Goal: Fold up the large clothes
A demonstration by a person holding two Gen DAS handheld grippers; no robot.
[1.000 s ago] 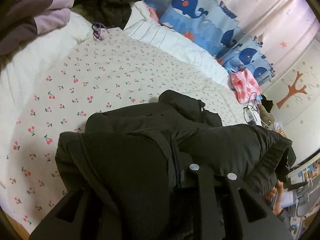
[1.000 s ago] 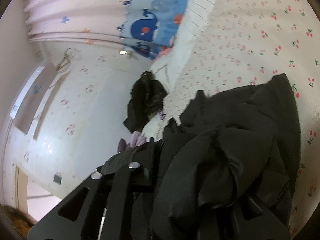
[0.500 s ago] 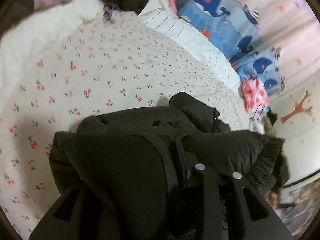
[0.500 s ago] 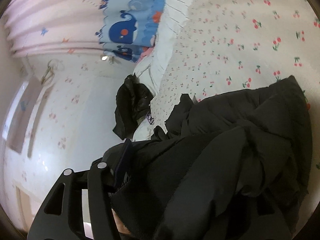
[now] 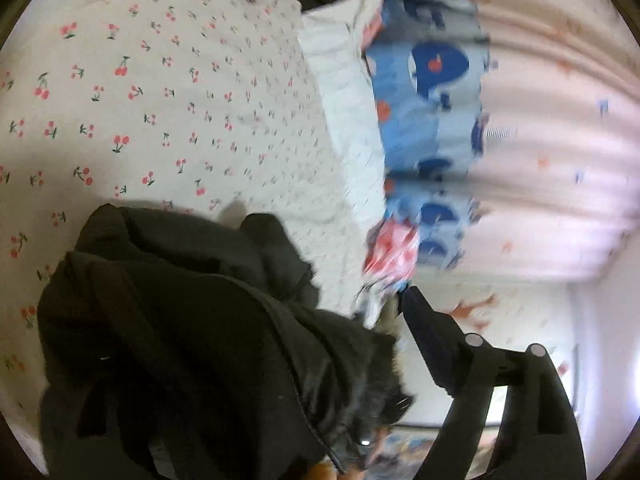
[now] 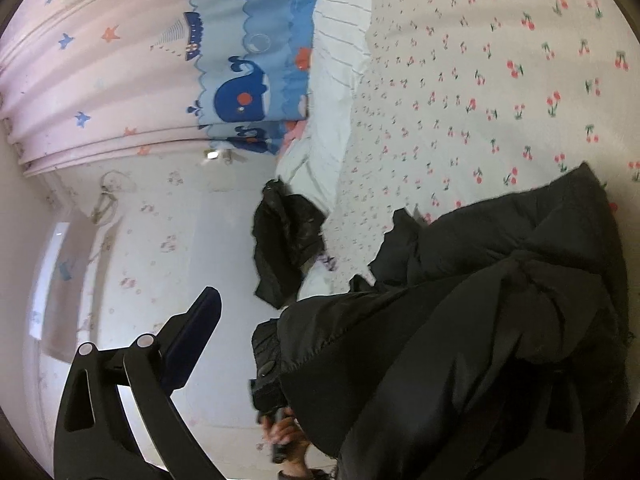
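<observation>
One big black coat (image 5: 192,340) lies bunched up on the bed (image 5: 168,92), on a white sheet with little red cherries. In the left wrist view the left claw (image 5: 248,364) is opening wide. Its right finger (image 5: 432,344) sticks out in the air, off the coat's right edge, and the coat covers the other side. In the right wrist view the right claw (image 6: 360,344) is opening wide too. Its left finger (image 6: 192,336) is free in the air, left of the coat. A blue whale curtain (image 6: 244,56) hangs past the bed.
</observation>
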